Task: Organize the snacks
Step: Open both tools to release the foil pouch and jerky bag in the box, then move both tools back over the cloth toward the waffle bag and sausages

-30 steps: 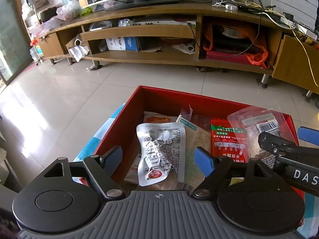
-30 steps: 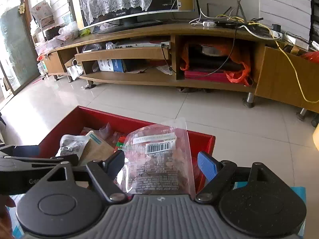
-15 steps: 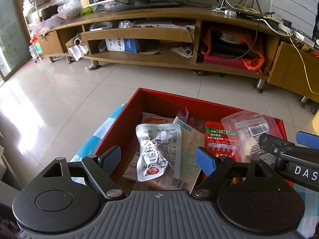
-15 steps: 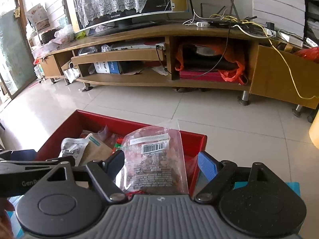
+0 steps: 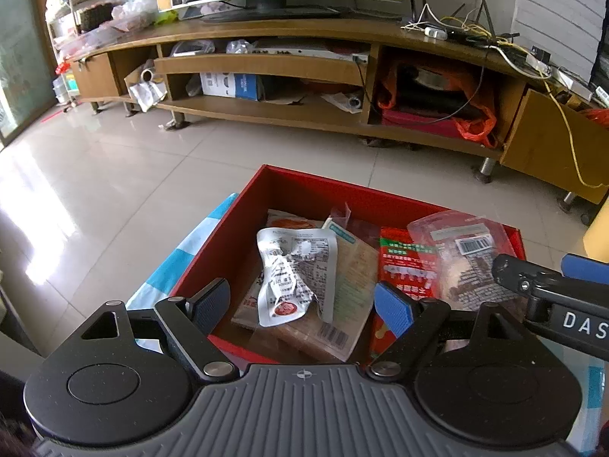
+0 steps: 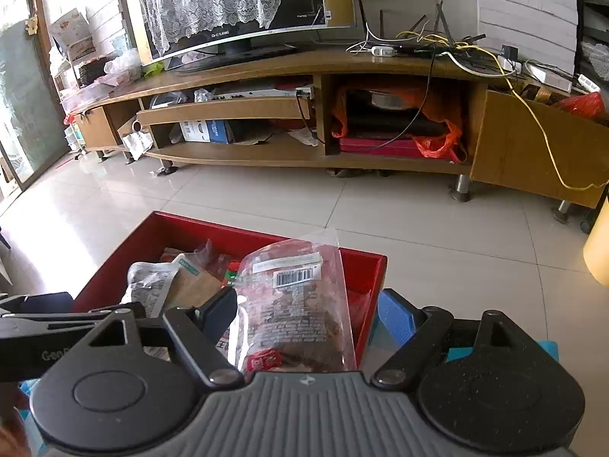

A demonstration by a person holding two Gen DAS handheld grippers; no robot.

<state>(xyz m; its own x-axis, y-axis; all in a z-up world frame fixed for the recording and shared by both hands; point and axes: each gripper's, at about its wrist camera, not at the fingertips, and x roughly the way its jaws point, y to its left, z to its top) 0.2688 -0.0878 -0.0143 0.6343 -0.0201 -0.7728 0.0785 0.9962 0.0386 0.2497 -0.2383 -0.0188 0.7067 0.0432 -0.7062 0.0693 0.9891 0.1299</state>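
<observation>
A red box (image 5: 304, 177) holds several snack packets: a silver-white pouch (image 5: 293, 270) lying on a brown pack (image 5: 354, 266), a red packet (image 5: 405, 262), and a clear bag with a barcode (image 5: 460, 262) leaning at the right wall. My left gripper (image 5: 302, 302) hovers open over the box's near left part, nothing between its fingers. My right gripper (image 6: 307, 314) is open above the clear bag (image 6: 297, 304). Its black finger stands just beside the bag without pressing it, and its blue finger hangs outside the box wall (image 6: 371, 278).
The box sits on a blue-and-white cloth (image 5: 179, 262) at a table's edge, with tiled floor (image 5: 114, 190) beyond. A long wooden TV stand (image 5: 266, 64) with clutter and cables runs along the back. A yellow object (image 6: 599, 251) stands at the far right.
Both grippers have drawn up and back a little, so the box sits lower and smaller in both views. The left jaws stand slightly wider. The packets lie as before.
</observation>
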